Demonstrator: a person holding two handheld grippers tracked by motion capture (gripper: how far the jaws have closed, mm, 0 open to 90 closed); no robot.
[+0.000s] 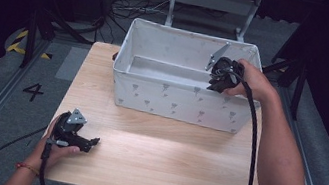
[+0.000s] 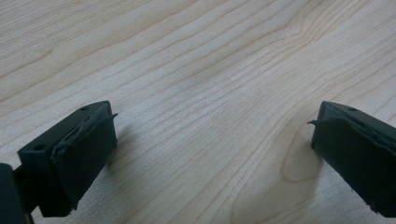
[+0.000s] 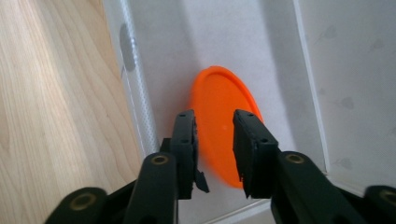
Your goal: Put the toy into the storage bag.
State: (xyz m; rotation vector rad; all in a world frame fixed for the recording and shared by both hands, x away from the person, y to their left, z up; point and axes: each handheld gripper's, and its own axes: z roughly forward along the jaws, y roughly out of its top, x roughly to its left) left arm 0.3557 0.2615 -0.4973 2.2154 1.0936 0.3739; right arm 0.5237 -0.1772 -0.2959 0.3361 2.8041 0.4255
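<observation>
An orange disc [image 3: 217, 93] lies inside the white fabric box [image 3: 355, 70], seen past my right gripper [image 3: 215, 135]. That gripper's jaws stand a little apart, and nothing is pinched between the pads. In the high view my right gripper [image 1: 219, 79] hangs over the right end of the box [image 1: 176, 99], pointing down into it. My left gripper [image 1: 91, 142] rests low over the wooden table [image 1: 156, 157] near its front left corner. Its jaws [image 2: 212, 135] are wide apart, with bare wood [image 2: 187, 56] between them.
The box stands at the back of the table, patterned with small grey marks. Past the table's edges are grey floor, metal rails, cables and a dark stand. A strip of tabletop [image 3: 46, 116] runs beside the box wall.
</observation>
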